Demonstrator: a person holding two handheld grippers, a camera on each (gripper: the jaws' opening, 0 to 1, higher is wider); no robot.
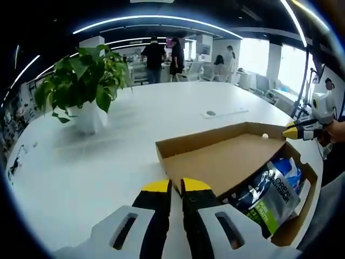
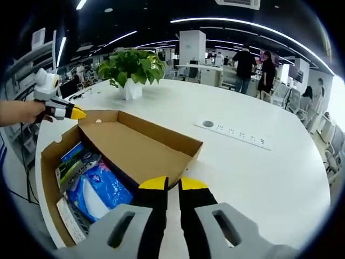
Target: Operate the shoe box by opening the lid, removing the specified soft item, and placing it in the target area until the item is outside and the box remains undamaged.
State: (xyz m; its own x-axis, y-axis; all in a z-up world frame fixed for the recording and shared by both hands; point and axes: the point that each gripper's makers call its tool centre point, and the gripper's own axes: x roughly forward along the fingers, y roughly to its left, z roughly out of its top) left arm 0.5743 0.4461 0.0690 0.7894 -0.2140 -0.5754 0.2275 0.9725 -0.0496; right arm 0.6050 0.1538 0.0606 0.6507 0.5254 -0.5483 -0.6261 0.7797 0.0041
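Lid: (image 2: 137,145) already swung open, just ahead of both tools.
Packets: (image 2: 89,181) still inside the box (image 1: 299,224), ahead-left of the right gripper (image 2: 172,186); removal remains.
Left gripper: (image 1: 171,188) jaws pressed together, holding nothing.
Right gripper: likewise closed and empty (probably; tips nearly meet).

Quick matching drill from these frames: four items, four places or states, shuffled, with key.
1. lid
2. plant
3. blue pouch
4. socket strip

A. standing in a white pot
B. set flat into the tabletop
C. swung open
D. lying inside the box

Pairs: 1-C, 2-A, 3-D, 4-B
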